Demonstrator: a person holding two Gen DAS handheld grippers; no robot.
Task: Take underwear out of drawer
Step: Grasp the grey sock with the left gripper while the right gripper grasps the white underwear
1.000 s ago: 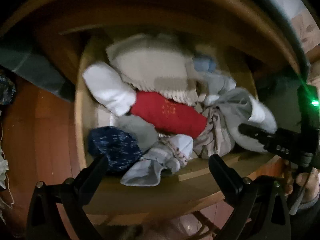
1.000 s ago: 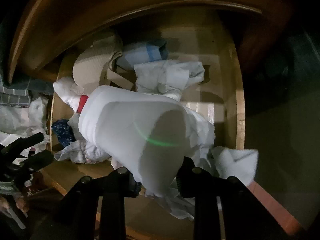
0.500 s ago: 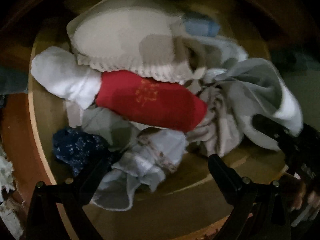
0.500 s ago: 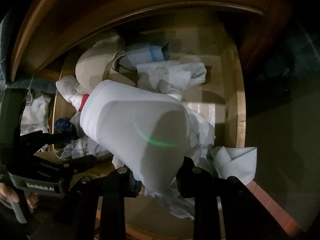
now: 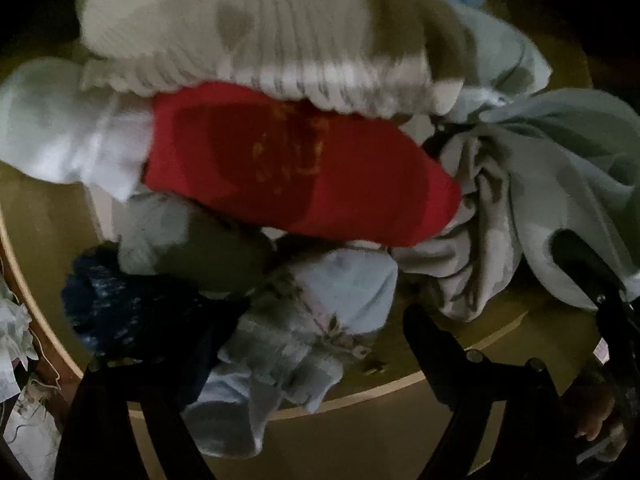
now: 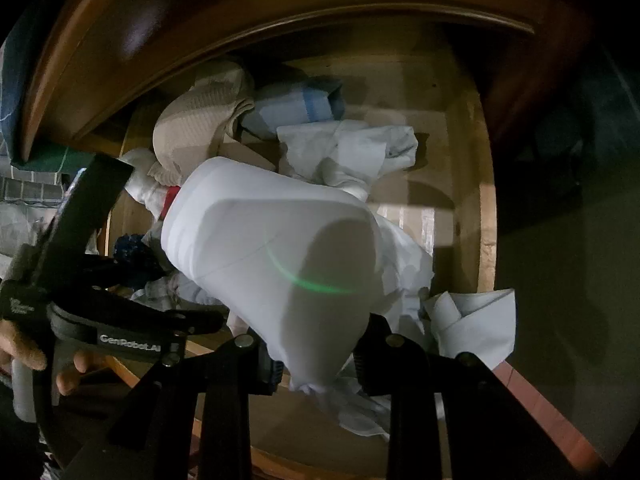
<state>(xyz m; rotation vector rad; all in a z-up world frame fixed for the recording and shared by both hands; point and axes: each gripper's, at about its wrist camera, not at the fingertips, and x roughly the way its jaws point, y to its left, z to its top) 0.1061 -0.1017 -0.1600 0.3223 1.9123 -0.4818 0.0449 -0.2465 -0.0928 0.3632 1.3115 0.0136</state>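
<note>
- Dim wooden drawer (image 6: 486,184) fills both views, pulled out and heaped with small garments, most of them crowded toward the left of the right-wrist frame.
- I judge I am mid-task: one piece is lifted, a second is being reached for.
- My right tongs (image 6: 320,364) are clamped on a white garment (image 6: 272,248), which bulges up over the drawer at frame centre, smooth and pale.
- My left tongs (image 5: 320,344) stand apart, and they have just been closing; a pale blue piece (image 5: 316,320) with a faint floral trim lies between the fingers at lower centre, crumpled, hanging over the drawer's front edge. I cannot tell whether the pads touch it yet.
- Above it lies a red piece (image 5: 304,168), then a ribbed beige one (image 5: 256,28); a navy piece (image 5: 120,308) sits at lower left.
- Next, I judge, close on the blue piece alone, clear of the navy one, then lift.
</note>
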